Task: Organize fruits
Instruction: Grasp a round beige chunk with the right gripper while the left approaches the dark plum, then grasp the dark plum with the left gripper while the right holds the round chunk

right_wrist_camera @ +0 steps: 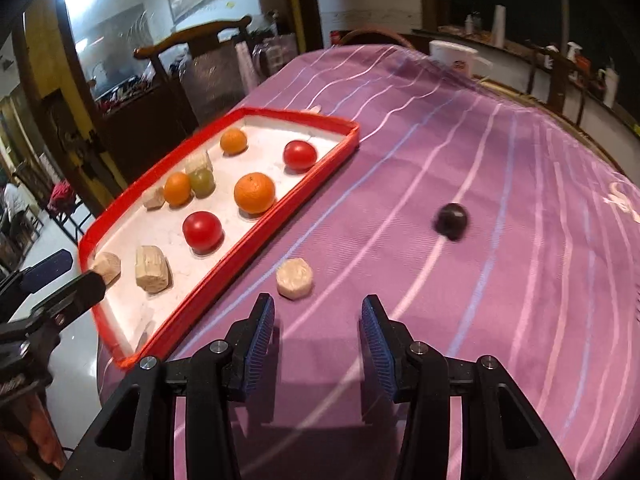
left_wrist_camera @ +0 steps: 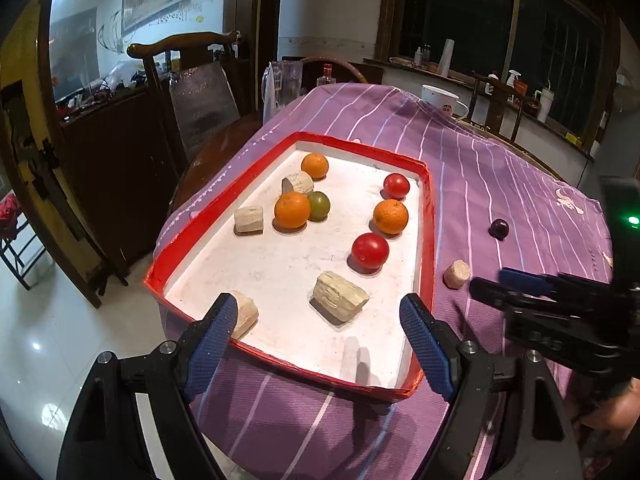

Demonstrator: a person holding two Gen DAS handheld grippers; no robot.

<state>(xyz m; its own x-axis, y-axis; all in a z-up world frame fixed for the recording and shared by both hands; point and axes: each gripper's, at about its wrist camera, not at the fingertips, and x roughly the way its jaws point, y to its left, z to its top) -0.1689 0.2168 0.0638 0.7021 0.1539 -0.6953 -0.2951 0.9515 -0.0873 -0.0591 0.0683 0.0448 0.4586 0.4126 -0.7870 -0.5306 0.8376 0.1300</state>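
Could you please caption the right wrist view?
Open right gripper above pale chunk and dark plum, beside red-rimmed tray.

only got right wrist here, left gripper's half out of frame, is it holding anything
Observer: No. The left gripper is open, with nothing between its fingers.
Operator: where's it sitting
Observer: Over the near end of the tray, with one finger towards each near corner.
Operator: how close do my tips look to the chunk on the cloth
Observer: In the left wrist view, the right gripper has its tips right beside the chunk. I can't see any contact.
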